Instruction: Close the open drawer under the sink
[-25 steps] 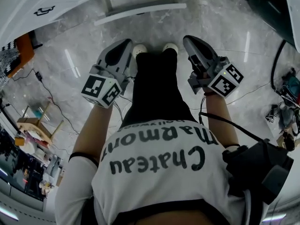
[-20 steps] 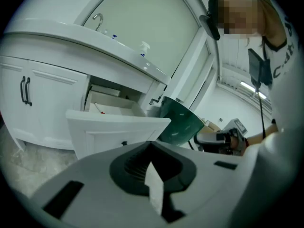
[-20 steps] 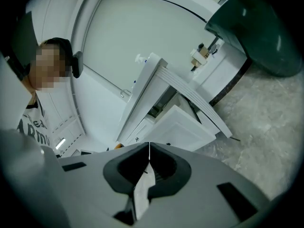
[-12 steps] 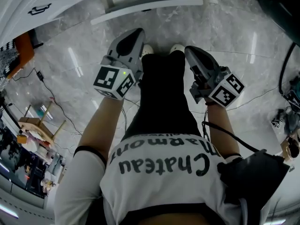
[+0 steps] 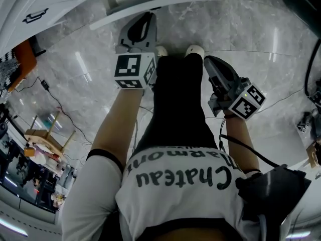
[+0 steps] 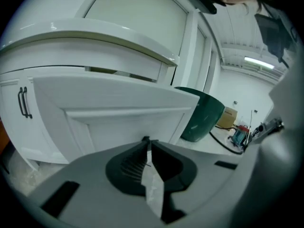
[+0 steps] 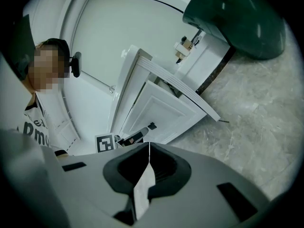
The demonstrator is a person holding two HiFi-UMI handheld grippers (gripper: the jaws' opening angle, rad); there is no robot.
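Note:
The open drawer (image 5: pixel 160 5) is a white panelled front jutting out from the cabinet at the top of the head view. It fills the middle of the left gripper view as a drawer front (image 6: pixel 118 110) below the white counter edge (image 6: pixel 95 37). My left gripper (image 5: pixel 147 17) is shut and empty, its tips just short of the drawer front; whether they touch I cannot tell. In its own view the left gripper (image 6: pixel 146 140) points at the panel. My right gripper (image 5: pixel 210 61) is shut and empty, further back beside the person's legs. The right gripper (image 7: pixel 148 146) faces the drawer (image 7: pixel 161 106) from the side.
A dark green bin (image 6: pixel 203 115) stands on the marble floor right of the cabinet, also in the right gripper view as the bin (image 7: pixel 237 18). A cabinet door with a black handle (image 6: pixel 23 102) is left of the drawer. Cables and clutter (image 5: pixel 35 134) lie along the floor's left side.
Both grippers have sunk and moved forward toward the cabinet. The left one went further and is now close to the drawer front. Both jaws stayed shut.

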